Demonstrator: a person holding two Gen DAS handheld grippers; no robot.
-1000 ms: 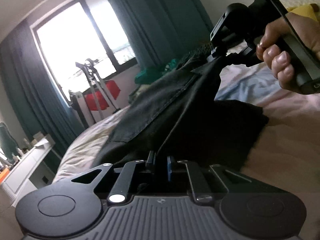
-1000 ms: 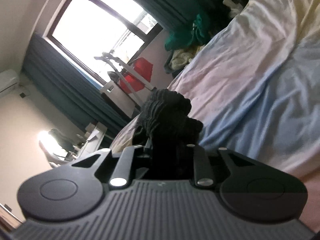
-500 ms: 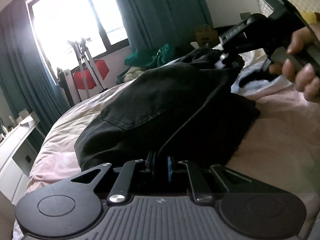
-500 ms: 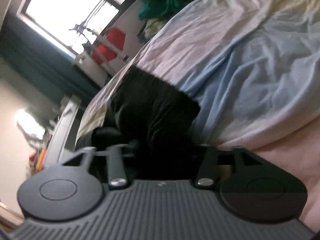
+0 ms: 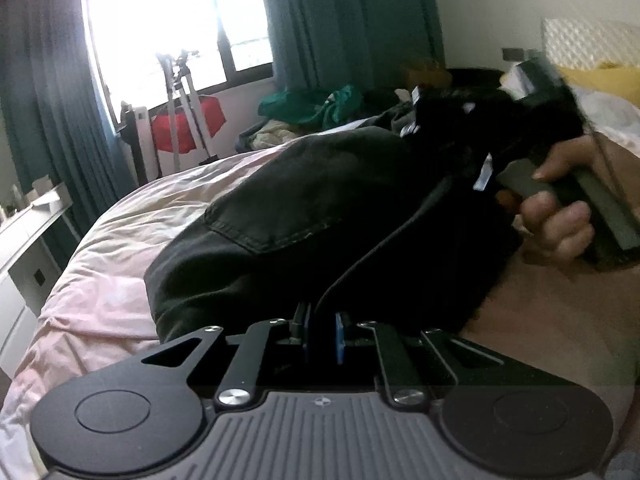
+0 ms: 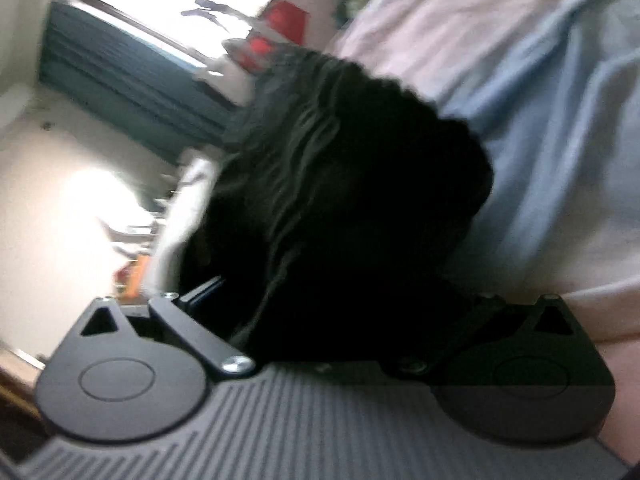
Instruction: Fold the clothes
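bed [image 5: 120, 264] | black garment [image 5: 304, 216] folded | left gripper [image 5: 322, 334] clamps hem

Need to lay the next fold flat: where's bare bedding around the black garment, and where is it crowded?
Free: pink sheet on the window side of the black garment, running to the bed edge; pale blue sheet beyond the garment's gathered waistband. Crowded: the far end, with a green clothes pile, and the spot where the right gripper, fingers opening, is.

Black pocketed garment [image 5: 304, 216] lies bunched on bedding.
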